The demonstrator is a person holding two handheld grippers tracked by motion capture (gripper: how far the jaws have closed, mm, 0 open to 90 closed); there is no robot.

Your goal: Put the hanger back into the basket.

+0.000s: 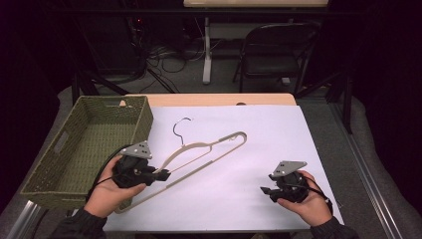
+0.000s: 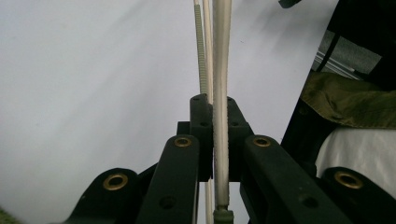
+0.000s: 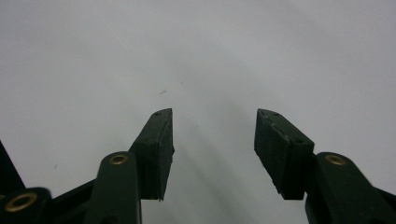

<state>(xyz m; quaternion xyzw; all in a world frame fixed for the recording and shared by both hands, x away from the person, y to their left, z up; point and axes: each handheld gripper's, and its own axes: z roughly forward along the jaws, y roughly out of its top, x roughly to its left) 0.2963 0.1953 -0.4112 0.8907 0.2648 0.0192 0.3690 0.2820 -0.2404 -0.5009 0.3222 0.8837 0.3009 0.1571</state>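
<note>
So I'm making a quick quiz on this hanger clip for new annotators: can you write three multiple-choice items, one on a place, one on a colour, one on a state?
1. Where does the woven basket stand?
A. on the table's left side
B. on the table's right side
C. on the chair

2. What colour is the hanger?
A. red
B. beige
C. blue

3. How does the left gripper stand?
A. open over the basket
B. shut with nothing in it
C. shut on the hanger

Answers:
1 A, the high view shows it at the left edge, beside the white sheet.
2 B, its arms look pale beige in the high view.
3 C, the left gripper view shows both pads pressed on the hanger's bar.
</note>
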